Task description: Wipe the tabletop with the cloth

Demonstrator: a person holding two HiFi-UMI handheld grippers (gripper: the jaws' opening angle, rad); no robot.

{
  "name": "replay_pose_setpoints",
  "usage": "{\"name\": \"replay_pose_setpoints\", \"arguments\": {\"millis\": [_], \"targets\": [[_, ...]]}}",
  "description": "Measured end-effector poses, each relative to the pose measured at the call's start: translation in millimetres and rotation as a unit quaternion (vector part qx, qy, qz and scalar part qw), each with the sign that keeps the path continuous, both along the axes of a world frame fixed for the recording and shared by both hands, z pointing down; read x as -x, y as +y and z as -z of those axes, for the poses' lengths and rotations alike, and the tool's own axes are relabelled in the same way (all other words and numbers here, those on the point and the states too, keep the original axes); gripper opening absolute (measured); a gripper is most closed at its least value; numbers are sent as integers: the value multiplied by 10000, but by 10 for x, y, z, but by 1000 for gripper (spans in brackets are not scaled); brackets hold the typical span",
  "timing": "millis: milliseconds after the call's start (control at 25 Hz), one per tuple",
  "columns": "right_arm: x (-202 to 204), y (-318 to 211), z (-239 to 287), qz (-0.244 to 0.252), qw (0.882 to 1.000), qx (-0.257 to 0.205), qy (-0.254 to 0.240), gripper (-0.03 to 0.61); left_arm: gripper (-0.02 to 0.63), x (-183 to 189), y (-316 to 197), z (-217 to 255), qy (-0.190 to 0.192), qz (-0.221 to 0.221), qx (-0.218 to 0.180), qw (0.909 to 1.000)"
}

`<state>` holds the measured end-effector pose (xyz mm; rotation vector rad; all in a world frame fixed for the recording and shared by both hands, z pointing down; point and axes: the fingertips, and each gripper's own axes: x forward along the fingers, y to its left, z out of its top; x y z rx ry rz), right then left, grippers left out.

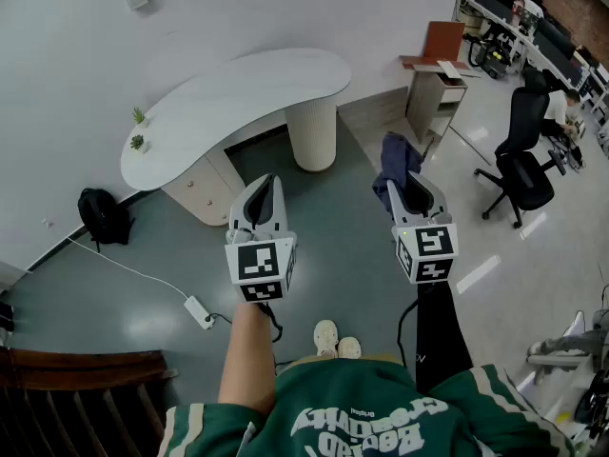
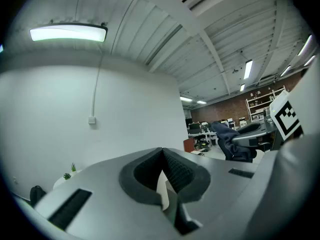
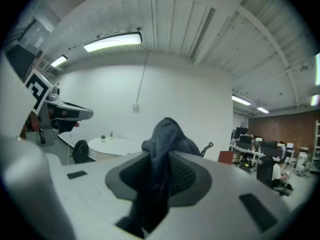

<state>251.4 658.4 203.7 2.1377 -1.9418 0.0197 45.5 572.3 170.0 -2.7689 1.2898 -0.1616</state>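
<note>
A dark blue cloth (image 1: 398,164) hangs from my right gripper (image 1: 411,181), which is shut on it; in the right gripper view the cloth (image 3: 165,149) bunches up between the pads. My left gripper (image 1: 263,191) is held level beside it, jaws closed together with nothing between them, as the left gripper view (image 2: 162,176) shows. A white kidney-shaped tabletop (image 1: 238,103) on a round pedestal stands ahead by the wall, well beyond both grippers. Both grippers are in the air above the grey floor.
Two small potted plants (image 1: 138,129) sit at the tabletop's left end. A black backpack (image 1: 103,216) and a white power strip (image 1: 199,311) lie on the floor at left. A small cabinet (image 1: 436,93) and black office chairs (image 1: 521,160) stand at right. A dark wooden piece (image 1: 76,398) is at lower left.
</note>
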Motion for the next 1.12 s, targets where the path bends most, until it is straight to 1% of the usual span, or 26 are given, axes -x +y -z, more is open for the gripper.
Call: {"name": "replay_pose_setpoints", "arguments": {"millis": [200,360,480,640,800,920,1120], "targets": [[97,-197,-117,-13,10000,82,36,110,0,53,-204,-34,5,-54,-22,10000],[121,-286,-238,-73,9999,133,14,110,0,90,-308,-118,-79,-82,-56,9999],[118,-402,-231,-86,9999,98,-42,112,0,111,-423,-130,-103,-84,-57,9999],[67,-595,-192,-20,10000,2,-95,114,0,81,-623,-103,-42,-44,-28,10000],[-67,-894,-249,75,9999,3,-126,114,0,-63,-889,-119,58,-63,20,10000],[-222,-1219,-267,150,9998,-13,-151,114,0,-200,-1192,-136,54,-11,27,10000],[-648,-1885,-233,178,9996,-40,-211,114,0,-539,-1844,-95,40,151,33,9999]]}}
